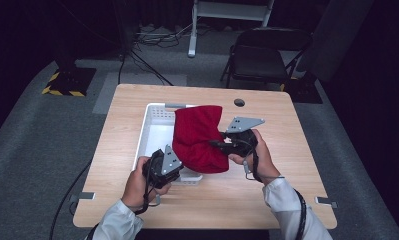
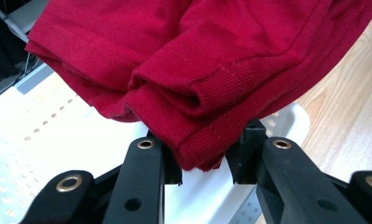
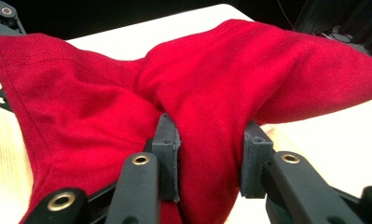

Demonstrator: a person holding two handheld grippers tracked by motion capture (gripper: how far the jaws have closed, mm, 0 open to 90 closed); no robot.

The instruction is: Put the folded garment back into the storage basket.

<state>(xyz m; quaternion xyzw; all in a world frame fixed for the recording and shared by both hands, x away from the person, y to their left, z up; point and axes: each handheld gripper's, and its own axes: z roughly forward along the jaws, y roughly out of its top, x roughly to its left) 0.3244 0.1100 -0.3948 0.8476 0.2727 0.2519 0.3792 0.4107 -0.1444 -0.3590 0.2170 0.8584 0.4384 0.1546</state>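
Note:
A red knitted garment [image 1: 199,137] hangs bunched over the right half of a white perforated basket [image 1: 154,125] on the wooden table [image 1: 272,190]. My left gripper [image 1: 178,161] holds its lower left edge. In the left gripper view the jaws [image 2: 203,158] are shut on the folded ribbed hem of the garment [image 2: 197,60], above the basket [image 2: 58,135]. My right gripper [image 1: 215,143] grips the garment from the right side. In the right gripper view its jaws [image 3: 210,168] pinch a thick fold of the red fabric [image 3: 221,79], which spreads out ahead over the table [image 3: 141,42].
The basket stands left of the table's middle, with bare wood to its right and front. A round cable hole [image 1: 239,102] sits near the far edge. Beyond the table are a black folding chair [image 1: 262,55], floor cables and a hazard-striped base [image 1: 67,82].

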